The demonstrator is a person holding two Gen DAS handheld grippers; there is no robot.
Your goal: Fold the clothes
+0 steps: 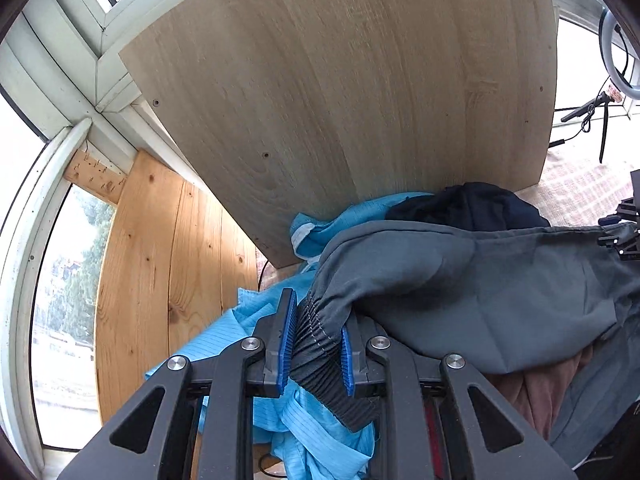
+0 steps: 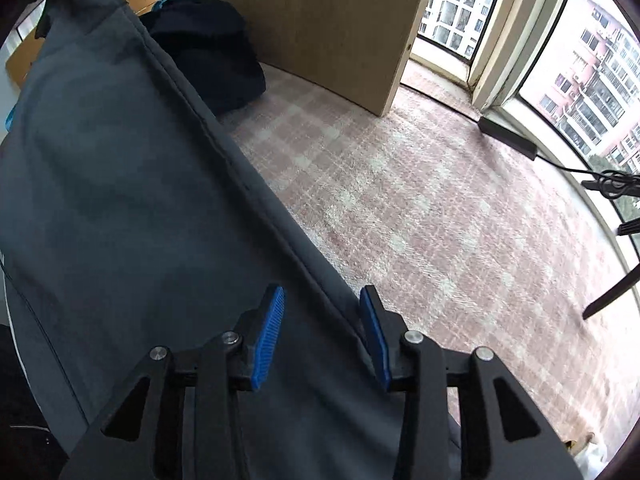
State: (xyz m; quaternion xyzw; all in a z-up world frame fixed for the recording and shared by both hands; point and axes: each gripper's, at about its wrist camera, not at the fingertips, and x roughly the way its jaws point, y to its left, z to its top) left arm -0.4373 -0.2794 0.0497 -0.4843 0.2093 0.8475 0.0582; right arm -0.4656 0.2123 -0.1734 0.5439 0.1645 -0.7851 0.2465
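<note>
Left hand-held gripper [image 1: 318, 332] pitched steeply down, blue pads [image 1: 289, 344] clamped hard on the gathered elastic waistband of the grey trousers [image 1: 460, 280], ribbed band bunched tight between the fingers. Right hand-held gripper [image 2: 322, 336] also angled steeply down, jaws parted, blue pads [image 2: 269, 340] standing clear either side of the trouser seam, fabric lying between them, nothing pinched. Black linkage arms spread wide on both.

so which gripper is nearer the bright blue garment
Left. The left gripper holds the grey trousers right over the blue garment; the right gripper is further off, above the trousers.
</note>
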